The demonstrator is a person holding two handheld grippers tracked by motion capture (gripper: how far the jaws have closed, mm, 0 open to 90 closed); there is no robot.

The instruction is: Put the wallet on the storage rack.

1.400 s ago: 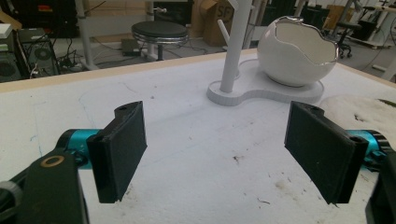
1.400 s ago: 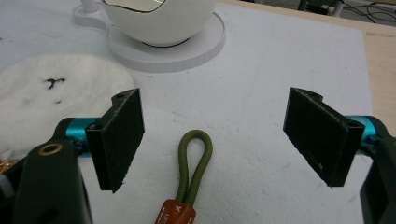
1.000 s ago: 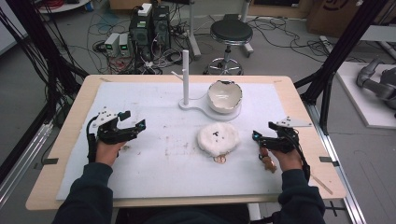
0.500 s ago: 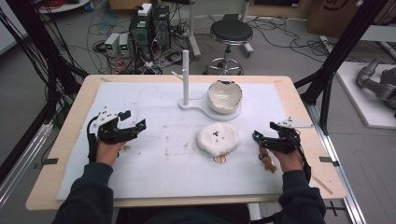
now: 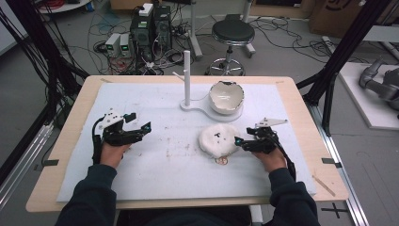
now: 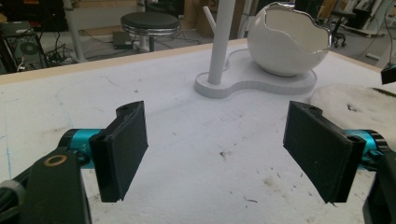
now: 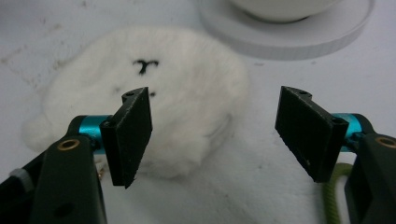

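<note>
A white furry round plush [image 5: 217, 140] with small black marks lies flat on the white mat; the right gripper view has the plush [image 7: 149, 93] just beyond the jaws. My right gripper [image 5: 239, 142] is open at its right edge, nothing between the pads. A white eggshell-shaped bowl [image 5: 226, 97] sits on a white base with an upright post [image 5: 187, 77]. The left gripper view looks across bare mat toward the bowl [image 6: 287, 39] and post [image 6: 219, 44]. My left gripper [image 5: 140, 121] is open over the mat at the left, holding nothing.
A small greenish-yellow ring or cord [image 5: 221, 161] lies just in front of the plush, also seen as a cord [image 7: 329, 196] by the right jaw. The white mat [image 5: 164, 169] covers a wooden table [image 5: 324, 155]. A stool [image 5: 232, 33] and electronics stand behind the table.
The right gripper has edged slightly left toward the plush. The left gripper has barely moved.
</note>
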